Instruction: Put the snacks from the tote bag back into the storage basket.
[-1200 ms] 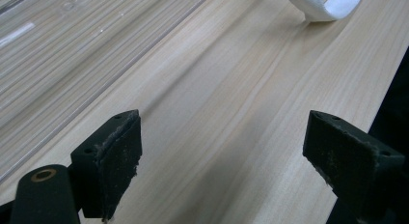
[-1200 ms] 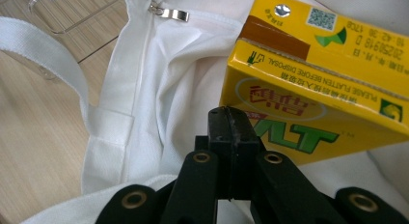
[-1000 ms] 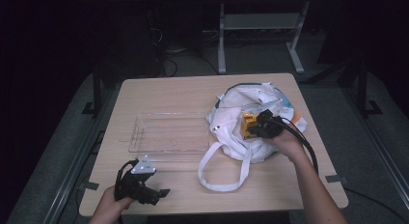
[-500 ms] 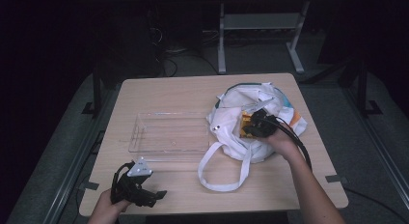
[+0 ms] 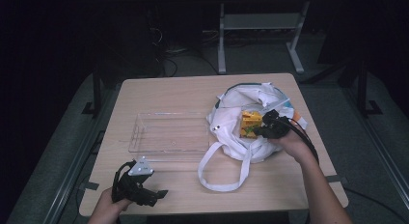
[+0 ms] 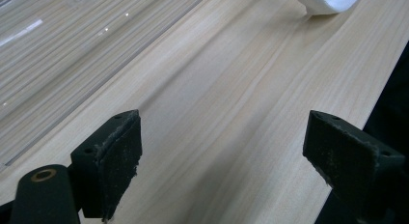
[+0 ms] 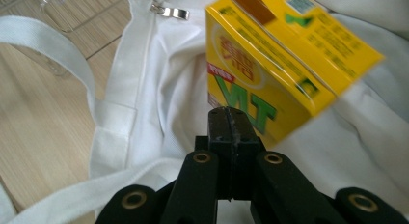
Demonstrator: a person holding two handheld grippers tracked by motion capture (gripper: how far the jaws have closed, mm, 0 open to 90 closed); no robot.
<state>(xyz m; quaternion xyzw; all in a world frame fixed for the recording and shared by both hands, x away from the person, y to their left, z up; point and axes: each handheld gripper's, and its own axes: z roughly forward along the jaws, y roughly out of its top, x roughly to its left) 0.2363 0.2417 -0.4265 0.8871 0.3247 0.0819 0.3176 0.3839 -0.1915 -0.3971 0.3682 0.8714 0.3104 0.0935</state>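
Observation:
A yellow drink carton (image 5: 251,123) (image 7: 270,64) hangs tilted over the open white tote bag (image 5: 231,132) at the table's right. My right gripper (image 5: 263,130) (image 7: 230,119) has its jaws pressed together, and their tips pinch the carton's lower edge. Near the front left corner of the table my left gripper (image 5: 150,194) (image 6: 222,151) stands open just over bare wood, nothing between its pads.
A clear plastic tray (image 5: 166,134) (image 6: 43,45) lies left of the bag, mid-table. The bag's long white strap (image 5: 224,173) (image 6: 328,1) loops toward the front edge. The table's front edge (image 6: 386,74) runs close beside the left gripper. Dark floor and a metal stand lie beyond.
The right gripper and the carton have shifted slightly left over the bag. The left gripper has stayed where it was.

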